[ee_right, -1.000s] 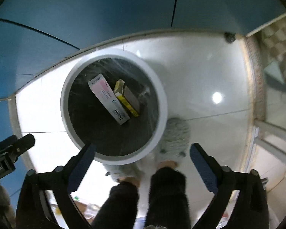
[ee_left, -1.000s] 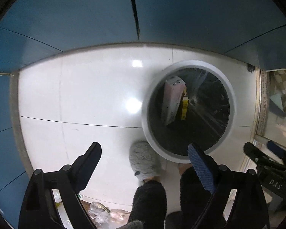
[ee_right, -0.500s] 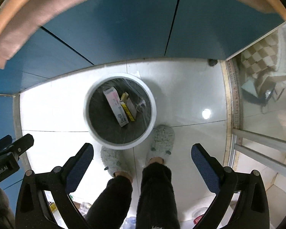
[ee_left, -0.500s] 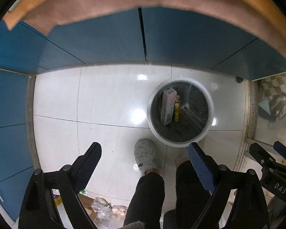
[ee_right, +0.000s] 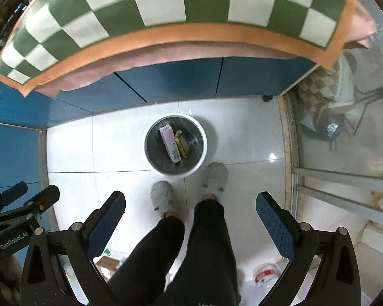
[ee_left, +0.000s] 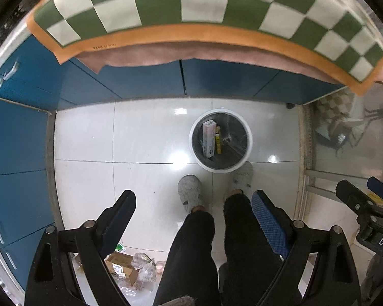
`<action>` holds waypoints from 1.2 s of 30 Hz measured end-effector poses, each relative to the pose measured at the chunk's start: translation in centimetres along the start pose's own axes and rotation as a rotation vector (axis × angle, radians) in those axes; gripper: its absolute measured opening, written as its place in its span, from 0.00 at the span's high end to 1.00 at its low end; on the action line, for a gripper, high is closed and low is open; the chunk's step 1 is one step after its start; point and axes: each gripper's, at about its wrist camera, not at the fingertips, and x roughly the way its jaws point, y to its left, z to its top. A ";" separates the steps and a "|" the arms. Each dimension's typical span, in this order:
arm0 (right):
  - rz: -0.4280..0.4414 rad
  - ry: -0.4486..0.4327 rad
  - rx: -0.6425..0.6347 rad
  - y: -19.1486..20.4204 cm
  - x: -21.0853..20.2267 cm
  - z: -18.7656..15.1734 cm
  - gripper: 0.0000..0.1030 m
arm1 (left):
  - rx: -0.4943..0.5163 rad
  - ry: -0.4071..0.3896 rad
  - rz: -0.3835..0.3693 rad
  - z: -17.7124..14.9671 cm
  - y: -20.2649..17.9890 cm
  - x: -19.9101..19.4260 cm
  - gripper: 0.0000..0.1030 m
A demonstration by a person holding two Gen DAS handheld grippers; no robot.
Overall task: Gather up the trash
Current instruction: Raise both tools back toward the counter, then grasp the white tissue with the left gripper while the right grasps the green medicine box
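Left tool [ee_left: 192, 204] and right tool [ee_right: 190, 204] spread, empty, above bin [ee_right: 203, 137]

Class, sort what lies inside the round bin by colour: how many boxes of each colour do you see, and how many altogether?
Inside the bin:
Pink and white box: 1
Yellow box: 1
Total: 2 clearly seen; anything else in there is too small to tell.

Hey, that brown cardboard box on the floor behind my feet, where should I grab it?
Judging by its pose, take the cardboard box across its narrow width from above: it lies flat on the floor, with crumpled plastic wrap crowding its right side, so come from the left.
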 end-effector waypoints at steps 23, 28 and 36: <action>0.158 -0.199 0.079 0.5 -16.1 7.6 0.00 | -0.089 -0.317 -0.006 12.7 2.1 -15.0 0.00; 0.211 -0.221 0.079 -0.9 -16.4 17.8 0.00 | -0.275 -0.293 -0.026 21.8 3.2 -15.3 0.00; 0.228 -0.203 0.110 -5.7 -14.0 34.5 0.00 | -0.516 -0.174 -0.088 35.5 2.9 -9.8 0.03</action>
